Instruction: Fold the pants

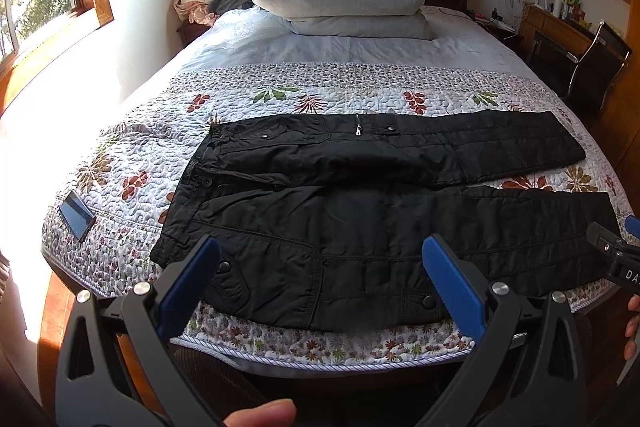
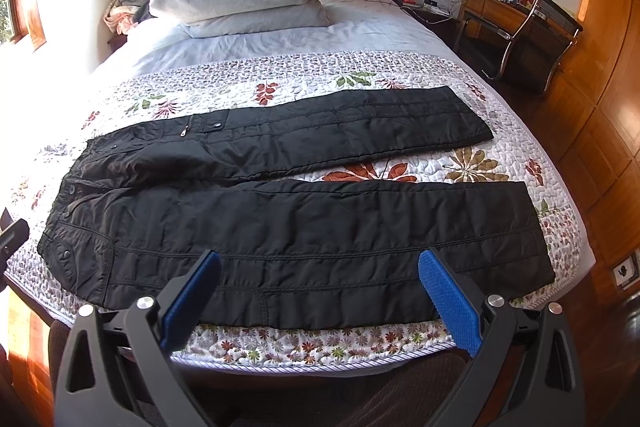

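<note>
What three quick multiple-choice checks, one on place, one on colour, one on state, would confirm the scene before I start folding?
1. Where is the pants' waistband?
A. left
B. right
C. toward the pillows

2. What colour are the gripper pads?
A. red
B. blue
C. green

3. How are the pants lying?
A. folded in half
B. bunched in a heap
C. spread flat, legs apart

Key: 1 A, the button and pockets sit at the left end, the cuffs at the right. 2 B, the left gripper and right gripper both show blue pads. 3 C, quilt shows between the two legs.
</note>
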Tool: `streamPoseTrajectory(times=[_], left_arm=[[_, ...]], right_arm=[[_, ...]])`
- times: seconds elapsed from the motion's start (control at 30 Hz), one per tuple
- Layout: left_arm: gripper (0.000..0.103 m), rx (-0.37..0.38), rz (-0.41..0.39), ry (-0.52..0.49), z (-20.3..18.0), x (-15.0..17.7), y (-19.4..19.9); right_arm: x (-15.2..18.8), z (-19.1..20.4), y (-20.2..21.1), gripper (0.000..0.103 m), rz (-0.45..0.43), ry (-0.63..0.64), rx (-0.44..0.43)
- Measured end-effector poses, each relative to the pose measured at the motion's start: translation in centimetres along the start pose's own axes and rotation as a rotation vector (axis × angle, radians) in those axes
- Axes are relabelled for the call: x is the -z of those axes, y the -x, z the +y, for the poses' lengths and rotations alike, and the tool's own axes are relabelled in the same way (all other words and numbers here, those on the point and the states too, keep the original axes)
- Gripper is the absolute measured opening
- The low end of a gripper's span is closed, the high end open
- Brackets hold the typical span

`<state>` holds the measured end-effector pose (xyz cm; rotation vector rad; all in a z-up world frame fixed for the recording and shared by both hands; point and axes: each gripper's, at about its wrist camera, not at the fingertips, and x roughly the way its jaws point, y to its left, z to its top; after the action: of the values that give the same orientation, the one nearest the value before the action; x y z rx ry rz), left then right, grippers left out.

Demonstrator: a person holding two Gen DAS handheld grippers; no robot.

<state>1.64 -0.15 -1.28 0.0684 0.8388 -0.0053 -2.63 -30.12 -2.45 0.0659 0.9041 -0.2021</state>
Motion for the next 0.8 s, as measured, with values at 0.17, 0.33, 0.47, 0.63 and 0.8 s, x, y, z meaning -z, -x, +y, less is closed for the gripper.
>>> streamPoseTrajectory(times=[0.17, 0.33, 0.47, 0.63, 0.8], left_arm=[[0.101, -0.002, 0.001, -0.001, -0.1, 0.0, 0.0], [0.101, -0.003, 0.003, -0.002, -0.1, 0.0, -0.1], [0.101, -0.003, 0.009, -0.002, 0.0, -0.1, -0.6], [0.101, -0.002, 0.016, 0.000, 0.0, -0.4, -1.3], [0.101, 0.096, 0.021, 0.006, 0.5, -0.8, -2.7]], right_arm=[[0.0, 0.0, 0.0, 0.100, -0.002, 0.000, -0.001], [-0.1, 0.0, -0.2, 0.100, -0.001, 0.000, -0.002], [-0.3, 0.0, -0.4, 0.100, 0.002, -0.001, -0.001], [-0.5, 0.0, -0.9, 0.100, 0.010, -0.001, 0.000], [-1.1, -0.7, -1.7, 0.100, 0.013, -0.011, -0.045]])
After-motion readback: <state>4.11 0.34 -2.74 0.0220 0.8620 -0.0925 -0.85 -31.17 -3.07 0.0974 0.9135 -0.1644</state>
